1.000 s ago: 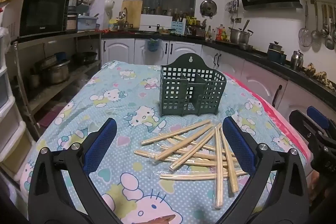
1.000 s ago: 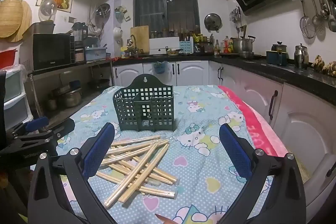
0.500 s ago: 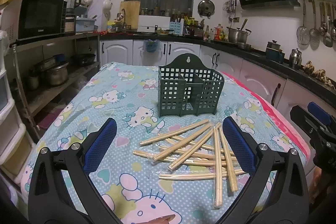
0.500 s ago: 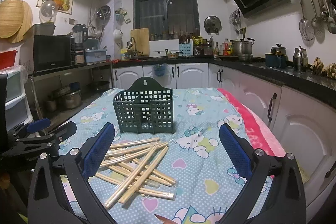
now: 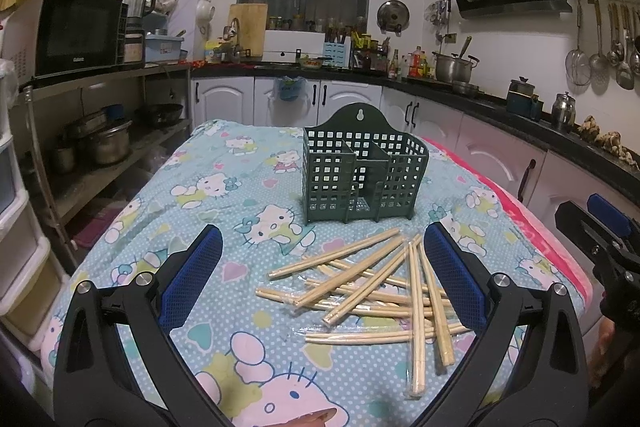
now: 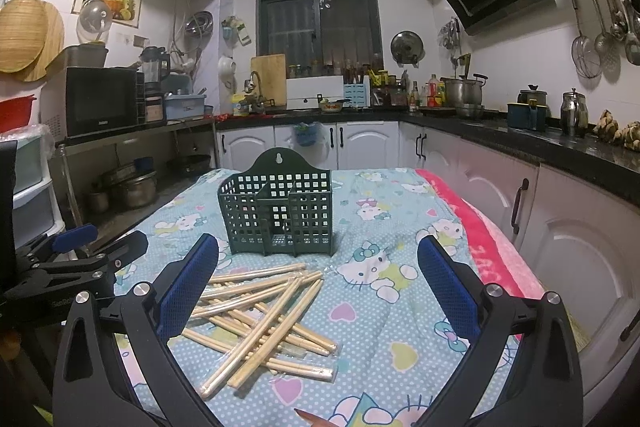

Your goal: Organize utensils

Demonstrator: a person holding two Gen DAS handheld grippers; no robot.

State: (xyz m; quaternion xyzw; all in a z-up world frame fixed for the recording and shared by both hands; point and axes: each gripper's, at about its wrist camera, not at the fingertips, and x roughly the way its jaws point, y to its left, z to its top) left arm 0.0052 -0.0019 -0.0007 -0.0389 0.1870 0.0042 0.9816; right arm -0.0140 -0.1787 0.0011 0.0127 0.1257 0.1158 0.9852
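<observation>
A dark green slotted utensil holder (image 5: 364, 179) stands upright on the Hello Kitty tablecloth (image 5: 224, 203); it also shows in the right wrist view (image 6: 280, 215). Several wrapped wooden chopstick pairs (image 5: 376, 287) lie in a loose pile in front of it, also seen in the right wrist view (image 6: 260, 315). My left gripper (image 5: 320, 275) is open and empty, held above the near side of the pile. My right gripper (image 6: 318, 275) is open and empty, held above the cloth just right of the pile. Each gripper shows at the edge of the other's view.
The table's right edge carries a pink cloth border (image 6: 476, 231). White cabinets with a dark counter (image 6: 520, 147) run along the back and right. A metal shelf with pots and a microwave (image 5: 76, 31) stands at the left.
Both grippers have risen and tilted slightly, so the holder and chopsticks sit a little lower in the views. Nothing on the table has moved.
</observation>
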